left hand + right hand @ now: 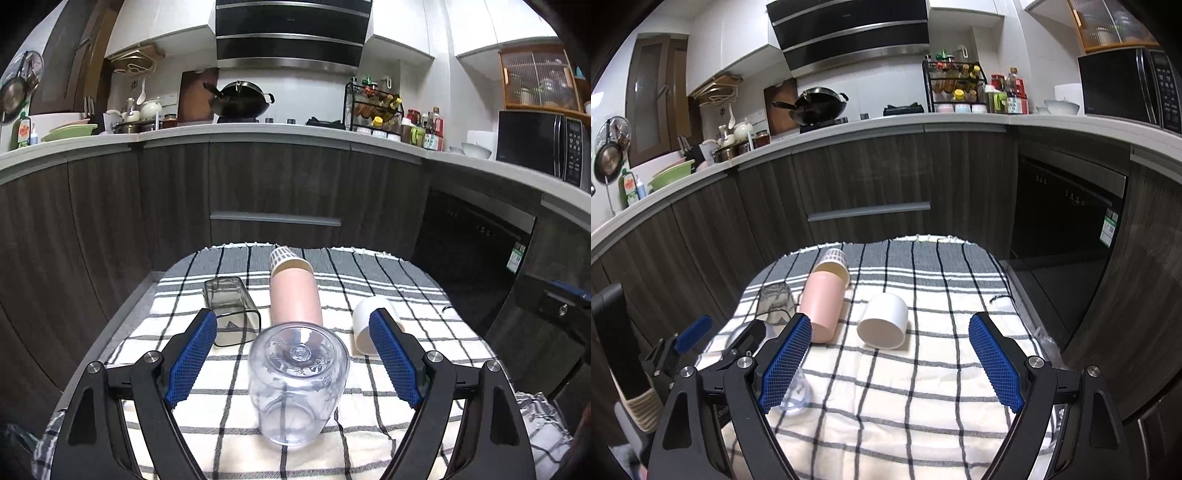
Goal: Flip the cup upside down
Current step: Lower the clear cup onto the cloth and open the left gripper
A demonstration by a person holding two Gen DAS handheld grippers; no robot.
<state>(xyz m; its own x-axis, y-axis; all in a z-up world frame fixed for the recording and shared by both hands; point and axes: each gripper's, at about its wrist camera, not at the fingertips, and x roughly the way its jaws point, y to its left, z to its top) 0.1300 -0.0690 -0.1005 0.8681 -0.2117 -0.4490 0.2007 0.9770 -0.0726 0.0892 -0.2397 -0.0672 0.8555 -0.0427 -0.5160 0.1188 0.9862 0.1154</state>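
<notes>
The left gripper (293,343) is level and faces forward, its jaws spread wide. Its blue textured pads (192,356) angle outward in a V and touch nothing. The right gripper (890,356) is also wide open, pads (995,363) splayed and free of contact. In the right wrist view the left gripper (713,334) appears low at the left edge, just beside the right one and slightly ahead of it.

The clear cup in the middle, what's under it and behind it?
Under the clear cup, which stands upside down, is the checked cloth; its lines show through the plastic. Behind it lies a pink cup on its side. Its near end is hidden behind the clear cup.
</notes>
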